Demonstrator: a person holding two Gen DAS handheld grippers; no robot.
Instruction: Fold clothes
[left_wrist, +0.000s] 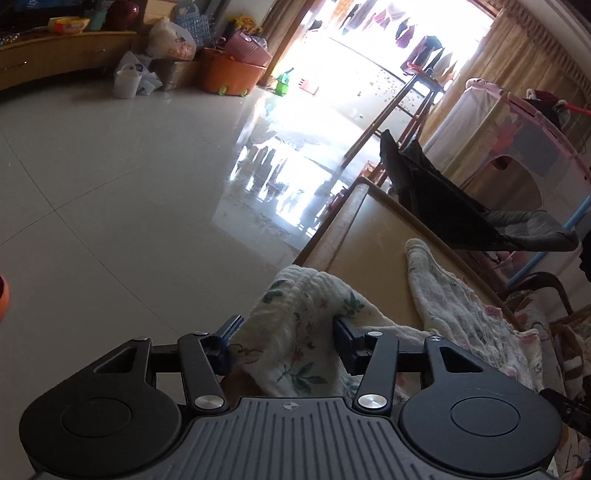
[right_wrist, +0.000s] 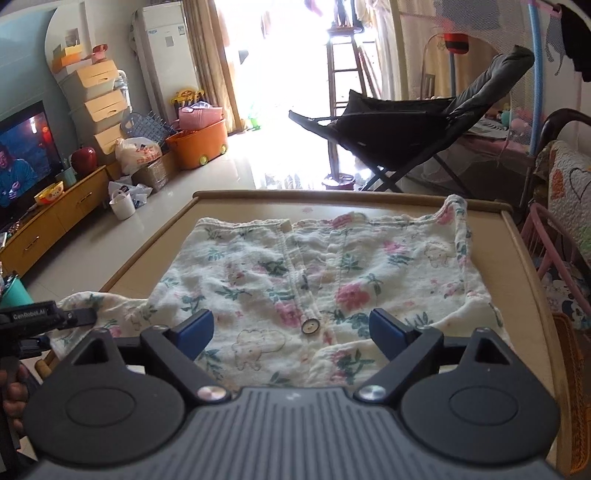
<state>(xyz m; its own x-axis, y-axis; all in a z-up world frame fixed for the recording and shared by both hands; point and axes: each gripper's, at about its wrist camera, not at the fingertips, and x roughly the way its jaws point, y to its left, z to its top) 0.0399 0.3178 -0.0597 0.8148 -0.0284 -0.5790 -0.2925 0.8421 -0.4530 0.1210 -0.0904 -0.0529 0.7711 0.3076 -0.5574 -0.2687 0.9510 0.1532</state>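
A white floral button-front garment (right_wrist: 295, 266) lies spread flat on a tan table (right_wrist: 155, 243), with one button showing near its front hem. My right gripper (right_wrist: 291, 332) hovers open over the near edge of the garment, its blue pads wide apart and nothing between them. The garment's left sleeve (right_wrist: 96, 302) reaches past the table's left edge to my left gripper (right_wrist: 79, 316). In the left wrist view that gripper (left_wrist: 286, 330) is shut on the bunched sleeve (left_wrist: 295, 325), and the cloth fills the gap between its fingers. A hand (right_wrist: 14, 391) holds the left gripper.
A black folding chair (right_wrist: 399, 129) stands beyond the table's far edge. A pink frame (right_wrist: 554, 266) and a quilted seat crowd the right side. A TV stand (right_wrist: 55, 218), white bucket (right_wrist: 122, 205) and orange tub (right_wrist: 199, 144) line the left wall, with tiled floor (left_wrist: 129, 184) between.
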